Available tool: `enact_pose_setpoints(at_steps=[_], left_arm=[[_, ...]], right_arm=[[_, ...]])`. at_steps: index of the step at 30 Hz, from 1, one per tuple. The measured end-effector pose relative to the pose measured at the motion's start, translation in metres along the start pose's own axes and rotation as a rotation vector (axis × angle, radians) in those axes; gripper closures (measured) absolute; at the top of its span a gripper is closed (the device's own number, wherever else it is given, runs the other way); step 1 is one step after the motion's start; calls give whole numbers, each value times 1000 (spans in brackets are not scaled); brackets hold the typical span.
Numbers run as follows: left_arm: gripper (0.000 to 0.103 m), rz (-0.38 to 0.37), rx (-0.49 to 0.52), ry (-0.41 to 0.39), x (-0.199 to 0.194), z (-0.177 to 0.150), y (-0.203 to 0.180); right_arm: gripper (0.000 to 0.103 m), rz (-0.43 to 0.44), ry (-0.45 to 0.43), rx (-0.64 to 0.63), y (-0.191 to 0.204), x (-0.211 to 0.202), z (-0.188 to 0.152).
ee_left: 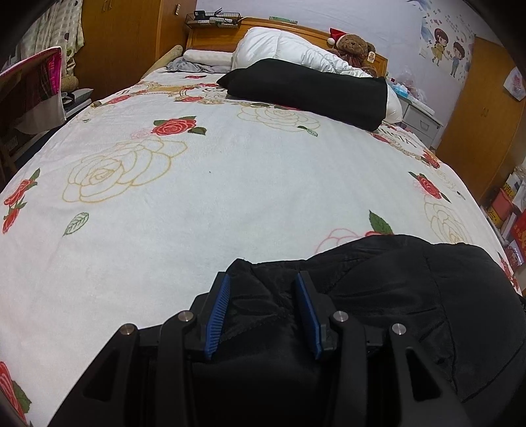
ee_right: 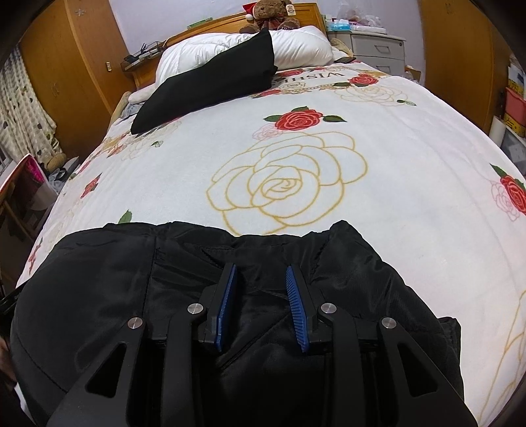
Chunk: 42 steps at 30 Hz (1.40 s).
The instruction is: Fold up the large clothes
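Bed with a white blanket point(ee_left: 210, 203) printed with red roses and gold outline roses. At the far end: a black folded cloth point(ee_left: 309, 90) lying against a white duvet point(ee_left: 282, 52), and a brown teddy bear point(ee_left: 353, 44) in a red hat against the wooden headboard point(ee_left: 223, 36). Far left, a wire basket point(ee_left: 210, 19); wooden wardrobes point(ee_left: 125, 42) on both sides; right, a grey drawer unit point(ee_right: 378, 49).

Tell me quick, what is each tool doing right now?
Left tool: shut on a bunched fold of the black jacket.
Right tool: shut on black jacket fabric too, near its front edge.
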<state>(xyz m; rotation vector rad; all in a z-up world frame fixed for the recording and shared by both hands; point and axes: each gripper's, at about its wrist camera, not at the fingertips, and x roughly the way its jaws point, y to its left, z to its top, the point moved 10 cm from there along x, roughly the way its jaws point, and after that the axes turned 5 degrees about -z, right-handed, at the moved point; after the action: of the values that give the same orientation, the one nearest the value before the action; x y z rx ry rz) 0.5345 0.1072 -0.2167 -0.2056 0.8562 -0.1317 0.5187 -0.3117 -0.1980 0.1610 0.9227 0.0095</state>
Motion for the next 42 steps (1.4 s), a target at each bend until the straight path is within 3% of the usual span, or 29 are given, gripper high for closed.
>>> enact_pose_setpoints(at_steps=[4, 7, 10, 13, 17, 22, 25, 29, 33, 42], left_arm=[[58, 12, 3, 26, 0, 3, 0], [57, 39, 35, 54, -12, 9, -2], [57, 7, 22, 14, -43, 16, -2], [57, -32, 30, -54, -78, 13, 2], [55, -31, 24, -1, -67, -11, 14], [55, -12, 9, 14, -69, -4, 15], [55, -32, -2, -30, -94, -5, 16], [55, -18, -19, -32, -109, -27, 35], [48, -19, -78, -9, -104, -45, 51], [47, -30, -142, -60, -118, -35, 63]], right_arm=[[72, -6, 27, 3, 1, -4, 4], [70, -21, 32, -12, 2, -28, 12], [70, 26, -35, -28, 2, -75, 13], [70, 27, -50, -57, -9, -106, -12], [73, -10, 9, -27, -38, -89, -47], [74, -47, 11, -3, -38, -91, -36], [72, -16, -19, 10, -39, -114, -33], [50, -17, -37, 23, -53, -129, -43], [50, -6, 18, 69, -68, -114, -58], [50, 50, 19, 113, -74, -121, -50]])
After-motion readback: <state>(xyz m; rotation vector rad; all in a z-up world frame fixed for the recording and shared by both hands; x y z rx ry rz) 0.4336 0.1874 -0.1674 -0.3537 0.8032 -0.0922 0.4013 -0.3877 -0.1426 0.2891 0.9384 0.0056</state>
